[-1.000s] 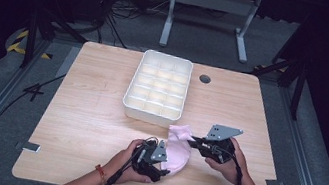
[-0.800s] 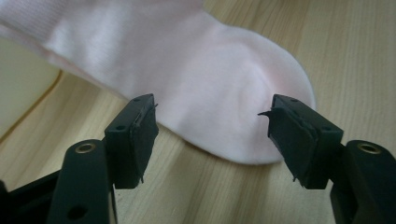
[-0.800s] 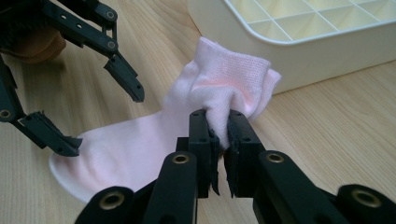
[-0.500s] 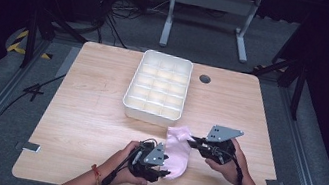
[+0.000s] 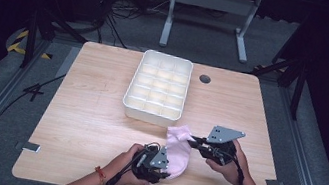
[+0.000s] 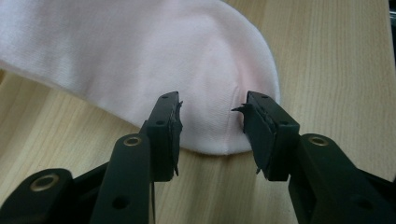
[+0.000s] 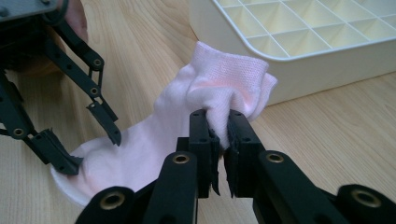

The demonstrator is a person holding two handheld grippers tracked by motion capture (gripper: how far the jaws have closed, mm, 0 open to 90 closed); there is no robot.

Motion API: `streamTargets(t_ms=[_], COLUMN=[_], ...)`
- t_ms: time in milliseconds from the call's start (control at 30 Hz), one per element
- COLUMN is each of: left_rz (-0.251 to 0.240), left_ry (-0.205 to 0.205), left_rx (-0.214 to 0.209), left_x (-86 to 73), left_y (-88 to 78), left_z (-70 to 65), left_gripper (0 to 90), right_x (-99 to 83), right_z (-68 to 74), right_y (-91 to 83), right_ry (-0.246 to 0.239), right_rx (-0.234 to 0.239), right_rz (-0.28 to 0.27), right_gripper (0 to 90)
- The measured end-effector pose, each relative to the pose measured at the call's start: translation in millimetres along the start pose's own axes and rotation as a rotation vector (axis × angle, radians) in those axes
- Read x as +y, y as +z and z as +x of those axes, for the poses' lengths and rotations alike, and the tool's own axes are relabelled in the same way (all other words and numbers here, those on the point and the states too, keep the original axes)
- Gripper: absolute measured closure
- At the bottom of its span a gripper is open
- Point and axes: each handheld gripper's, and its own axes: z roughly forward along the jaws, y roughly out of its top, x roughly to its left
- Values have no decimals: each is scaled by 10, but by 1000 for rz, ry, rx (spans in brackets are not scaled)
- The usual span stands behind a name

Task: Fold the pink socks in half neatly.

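My right hand-held gripper is clamped on the pink sock: in the right gripper view its two black jaws stand nearly together with a bunched fold of the ribbed cuff pinched between the pads. In the high view this gripper sits at about 5 o'clock on the worktop, pointing toward 9 o'clock, with the grey three-cornered plate on top of it.

My left hand-held gripper is apart, about half open, and its jaws have just been closing. In the left gripper view the pads stand either side of the sock's rounded toe end, with the fabric lying flat on the wood between and under them; I see a gap at each pad, so it is not pinching yet. From the right gripper view the same gripper shows its tips down at the toe, one tip on or just at the fabric's edge. In the high view it lies at about 6 o'clock.

The sock stretches between the two, cuff raised, toe on the worktop.

Just beyond the cuff, toward 12 o'clock, stands a white tray split into a grid of small compartments. Those I can see into hold nothing. The sock lies near its front wall, not touching it as far as I can tell.
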Motion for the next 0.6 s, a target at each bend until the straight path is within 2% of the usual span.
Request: streamTargets(t_ms=[33, 200, 433, 600], left_rz=[1, 2, -1, 0], left_ry=[-10, 6, 0, 11], left_rx=[2, 11, 10, 20], left_x=[-1, 1, -3, 2], left_y=[1, 3, 5, 3], left_z=[6, 25, 25, 23], left_gripper=[556, 545, 535, 525], right_x=[3, 19, 22, 27], right_z=[4, 35, 99, 150], right_y=[-5, -28, -55, -66], right_ry=[-2, -21, -47, -76], right_rx=[2, 5, 19, 26], right_rz=[-2, -5, 2, 0], right_gripper=[827, 827, 826, 826])
